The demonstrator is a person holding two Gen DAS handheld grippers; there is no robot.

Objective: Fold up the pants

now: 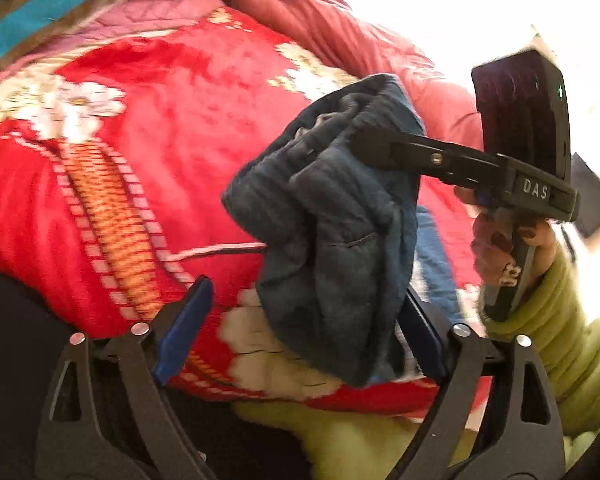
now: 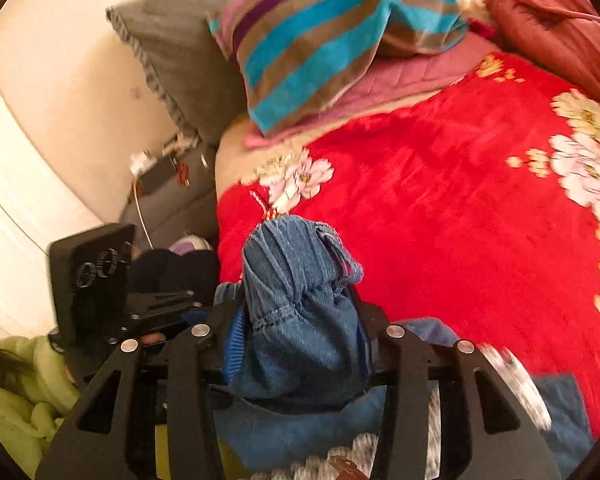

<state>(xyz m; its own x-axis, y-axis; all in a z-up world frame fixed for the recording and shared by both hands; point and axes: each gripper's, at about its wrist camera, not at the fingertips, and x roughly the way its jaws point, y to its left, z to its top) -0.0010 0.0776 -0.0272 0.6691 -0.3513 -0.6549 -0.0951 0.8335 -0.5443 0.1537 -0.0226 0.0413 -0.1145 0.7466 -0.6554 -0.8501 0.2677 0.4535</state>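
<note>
Covering bed: red floral blanket [image 2: 440, 200] (striped pillow [image 2: 332, 40] at head).

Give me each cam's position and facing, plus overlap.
Left wrist: on the left gripper, jaws open, facing across the red blanket; shows the right gripper gripping the pants, hand, green sleeve.
Right wrist: on the right gripper, facing the striped pillow; left gripper body at left.
Shared: pants, blanket, pillow.

Bed [image 2: 228, 152] under red floral blanket [image 2: 440, 200]
</note>
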